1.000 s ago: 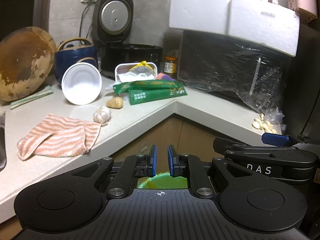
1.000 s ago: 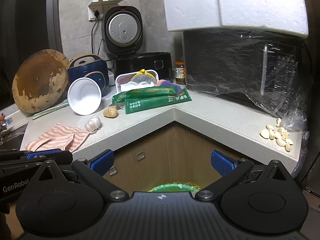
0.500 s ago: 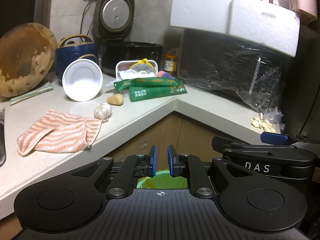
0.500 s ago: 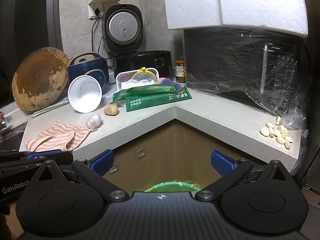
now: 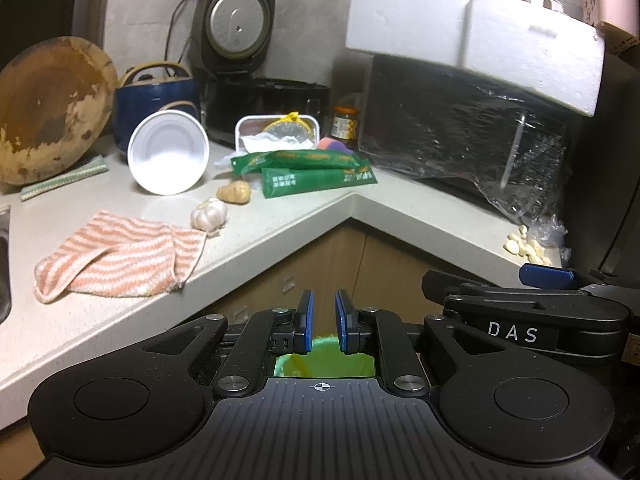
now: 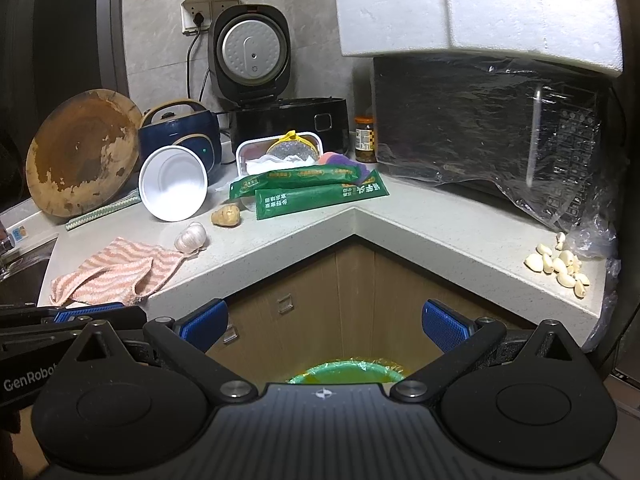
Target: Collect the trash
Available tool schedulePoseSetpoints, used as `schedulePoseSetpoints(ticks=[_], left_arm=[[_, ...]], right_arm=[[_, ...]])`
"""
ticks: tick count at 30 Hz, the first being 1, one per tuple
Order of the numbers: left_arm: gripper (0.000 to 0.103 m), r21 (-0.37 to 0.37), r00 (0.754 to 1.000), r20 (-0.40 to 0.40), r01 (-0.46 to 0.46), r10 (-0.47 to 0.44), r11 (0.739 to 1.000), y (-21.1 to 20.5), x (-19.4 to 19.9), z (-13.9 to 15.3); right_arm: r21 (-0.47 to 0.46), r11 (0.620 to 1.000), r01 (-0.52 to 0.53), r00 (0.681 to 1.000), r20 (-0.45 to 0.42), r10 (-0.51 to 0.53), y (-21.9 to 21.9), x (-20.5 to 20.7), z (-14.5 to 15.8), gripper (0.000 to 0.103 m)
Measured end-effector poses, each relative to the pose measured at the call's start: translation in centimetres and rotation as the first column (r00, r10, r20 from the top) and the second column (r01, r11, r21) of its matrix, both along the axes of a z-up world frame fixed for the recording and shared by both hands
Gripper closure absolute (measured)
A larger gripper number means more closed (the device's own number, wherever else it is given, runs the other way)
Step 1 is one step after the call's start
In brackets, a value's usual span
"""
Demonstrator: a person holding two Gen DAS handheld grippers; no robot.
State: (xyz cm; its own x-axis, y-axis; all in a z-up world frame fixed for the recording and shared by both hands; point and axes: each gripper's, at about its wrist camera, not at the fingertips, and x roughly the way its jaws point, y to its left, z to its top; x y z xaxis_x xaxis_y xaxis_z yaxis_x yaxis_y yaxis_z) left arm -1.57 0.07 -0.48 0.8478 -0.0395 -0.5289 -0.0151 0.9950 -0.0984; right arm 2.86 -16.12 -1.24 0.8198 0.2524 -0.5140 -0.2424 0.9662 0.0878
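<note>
On the corner counter a white plastic bowl point(image 5: 168, 158) point(image 6: 173, 184) lies tipped on its side. Right of it are two green snack packets point(image 5: 316, 172) point(image 6: 320, 196), with a clear tray point(image 5: 276, 136) point(image 6: 280, 152) of crumpled paper behind them. A green-lined trash bin point(image 5: 324, 362) point(image 6: 348, 372) stands on the floor below both grippers. My left gripper point(image 5: 324, 312) hovers over the bin, jaws shut with only a thin slit and nothing held. My right gripper point(image 6: 324, 322) is beside it, open wide and empty.
A striped cloth point(image 5: 116, 256), garlic bulb point(image 5: 209, 214) and ginger piece point(image 5: 234, 192) lie near the counter's front edge. Loose garlic cloves point(image 6: 560, 264) sit at the right. A wooden board point(image 5: 48, 108), blue pot point(image 5: 154, 96), rice cooker point(image 6: 256, 80) and wrapped microwave point(image 6: 492, 132) under a foam box line the back.
</note>
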Motion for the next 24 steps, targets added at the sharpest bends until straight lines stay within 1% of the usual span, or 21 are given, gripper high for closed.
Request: schedulePoseSetpoints(ticks=[24], left_arm=[[0.087, -0.033, 1.000, -0.009, -0.010, 0.009, 0.999, 0.8, 1.1, -0.4]], right_arm=[[-0.015, 1.000, 0.014, 1.000, -0.020, -0.014, -0.1, 0.7, -0.5, 0.000]])
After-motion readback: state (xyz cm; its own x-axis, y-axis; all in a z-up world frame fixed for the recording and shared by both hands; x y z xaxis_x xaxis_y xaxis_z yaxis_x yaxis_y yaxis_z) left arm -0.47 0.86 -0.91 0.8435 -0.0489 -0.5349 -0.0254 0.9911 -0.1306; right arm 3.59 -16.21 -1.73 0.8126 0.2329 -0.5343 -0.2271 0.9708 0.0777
